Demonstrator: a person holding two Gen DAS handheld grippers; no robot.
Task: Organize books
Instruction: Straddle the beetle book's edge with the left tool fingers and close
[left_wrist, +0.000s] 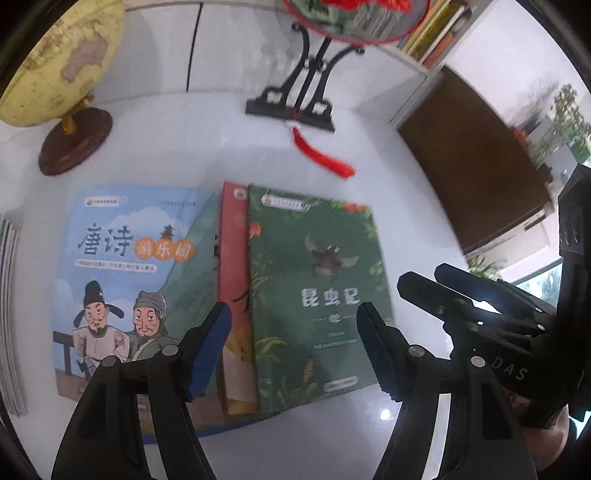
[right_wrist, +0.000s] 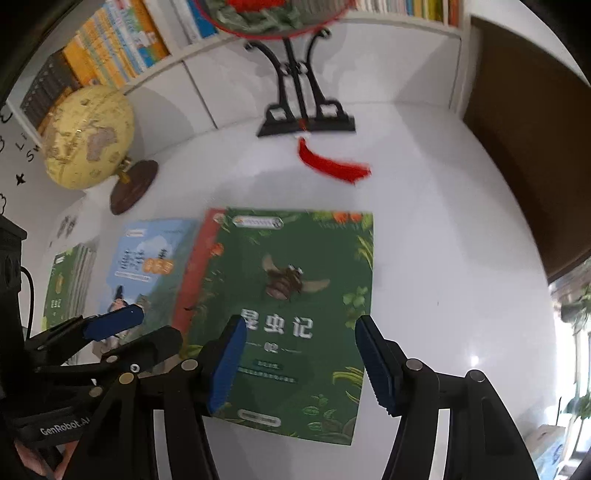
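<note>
White and glossy, the counter (left_wrist: 207, 147) carries three thin books that lie flat and overlap like a fan. The green book (right_wrist: 295, 295) with the beetle is on top; its left edge covers the red book (left_wrist: 234, 258), and the red book covers the right side of the blue book (left_wrist: 136, 266). To the left of the green book, past the blue one, a small stack of booklets (right_wrist: 68, 280) lies. Behind the green book stand the black stand (right_wrist: 303, 110) with its red tassel (right_wrist: 332, 162) and, further left, the globe (right_wrist: 88, 136).

The left gripper (left_wrist: 293, 347) hangs over the green book's lower left part, jaws spread, nothing between them. The right gripper (right_wrist: 299, 365) hangs over the green book's lower half, jaws spread too, pinching nothing.

I judge the risk is in the pick-up. The covers are thin and flat on a smooth counter, so jaws may only push the green book, which would slide and drag the red one. Both grippers are close together and could collide.
</note>
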